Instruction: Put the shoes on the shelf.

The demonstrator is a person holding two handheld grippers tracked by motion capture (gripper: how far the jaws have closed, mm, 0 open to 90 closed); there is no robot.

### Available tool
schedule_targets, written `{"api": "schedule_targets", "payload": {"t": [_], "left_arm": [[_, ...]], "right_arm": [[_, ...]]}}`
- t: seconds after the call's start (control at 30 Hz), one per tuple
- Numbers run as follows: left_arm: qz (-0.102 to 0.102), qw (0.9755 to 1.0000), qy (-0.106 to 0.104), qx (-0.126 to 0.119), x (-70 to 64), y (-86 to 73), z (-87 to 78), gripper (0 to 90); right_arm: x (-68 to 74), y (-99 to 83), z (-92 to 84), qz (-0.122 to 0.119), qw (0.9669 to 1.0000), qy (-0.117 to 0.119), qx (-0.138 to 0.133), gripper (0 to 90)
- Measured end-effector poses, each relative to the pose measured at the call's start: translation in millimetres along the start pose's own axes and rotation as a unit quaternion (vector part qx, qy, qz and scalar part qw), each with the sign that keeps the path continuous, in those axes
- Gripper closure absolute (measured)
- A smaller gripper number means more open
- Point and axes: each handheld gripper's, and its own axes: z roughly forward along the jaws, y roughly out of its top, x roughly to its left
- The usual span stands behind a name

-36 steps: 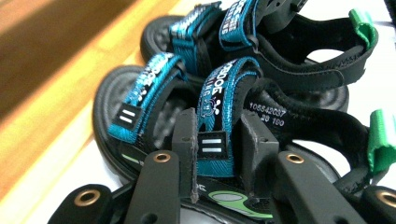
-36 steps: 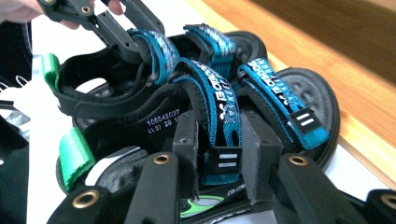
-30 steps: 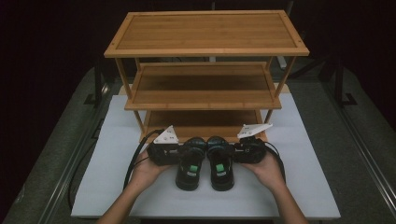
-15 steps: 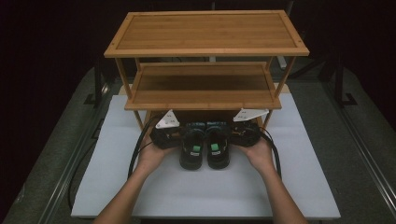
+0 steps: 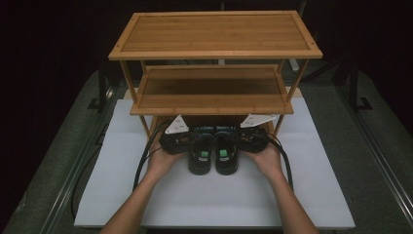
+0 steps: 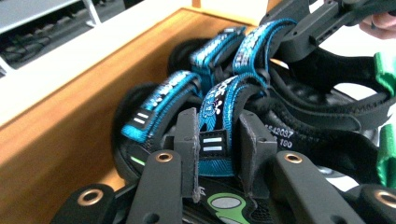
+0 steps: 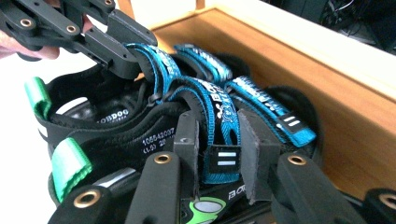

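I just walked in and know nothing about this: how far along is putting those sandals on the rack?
Nearly there. The pair of black sandals has its toes under the bamboo rack's bottom shelf, heels out on the white mat. The left gripper and right gripper each clamp a blue strap. Left, probably: push fully in, then release.

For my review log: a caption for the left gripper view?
Left gripper clamps a blue strap of a black sandal.

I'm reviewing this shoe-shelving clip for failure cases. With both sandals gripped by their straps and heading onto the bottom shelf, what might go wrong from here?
Each gripper, left gripper and right gripper, pinches only a blue strap, so a sandal may swing or slip free.
The middle shelf hangs low over the grippers; their grey plates could strike its front edge.
The two sandals touch, so uneven pushing may skew the pair.
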Motion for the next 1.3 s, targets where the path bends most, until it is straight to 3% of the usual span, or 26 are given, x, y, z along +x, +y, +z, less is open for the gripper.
{"api": "schedule_targets", "payload": {"t": [0.17, 0.3, 0.37, 0.47, 0.67, 0.87, 0.97, 1.17, 1.23, 1.3], "left_arm": [[0.006, 0.9999, -0.013, 0.008, -1.4, -3.9, -0.1, 71.3], [-0.012, 0.9997, -0.019, -0.001, 0.8, -4.3, -1.3, 68.2], [-0.022, 0.9994, -0.025, -0.005, 2.1, -3.6, -4.8, 59.4], [-0.032, 0.9992, -0.024, -0.006, 1.6, -3.4, -14.1, 48.0], [-0.043, 0.9988, -0.021, -0.008, -2.5, -13.1, -35.7, 38.7], [-0.043, 0.9984, -0.029, 0.022, -12.5, -25.5, -44.6, 27.2], [-0.035, 0.9985, -0.02, 0.038, -18.9, -35.5, -44.0, 21.4], [-0.033, 0.9968, -0.028, 0.066, -27.3, -51.2, -32.2, 16.5], [-0.012, 0.996, -0.018, 0.086, -28.6, -52.7, -27.8, 13.3], [-0.015, 0.9962, -0.022, 0.083, -29.3, -53.9, -24.5, 13.3]], "right_arm": [[2.6, -4.9, 1.1, -0.006, 1.0, 0.003, 0.007, 69.8], [1.2, -7.1, -0.2, 0.008, 0.9999, 0.01, -0.002, 65.7], [2.0, -5.6, -3.7, 0.012, 0.9999, 0.008, -0.008, 56.6], [4.3, -3.7, -11.6, 0.018, 0.9997, 0.01, -0.011, 49.9], [10.3, -8.6, -34.4, 0.019, 0.9998, 0.001, -0.004, 42.0], [14.6, -27.6, -52.2, 0.038, 0.9992, -0.011, 0.009, 33.9], [18.8, -41.7, -52.7, 0.044, 0.9985, -0.019, 0.026, 29.5], [27.5, -59.2, -39.2, 0.043, 0.9972, -0.016, 0.06, 23.1], [32.9, -63.7, -29.1, 0.031, 0.9964, -0.017, 0.077, 21.0], [34.2, -64.2, -27.1, 0.032, 0.9961, -0.015, 0.08, 20.3]]}}
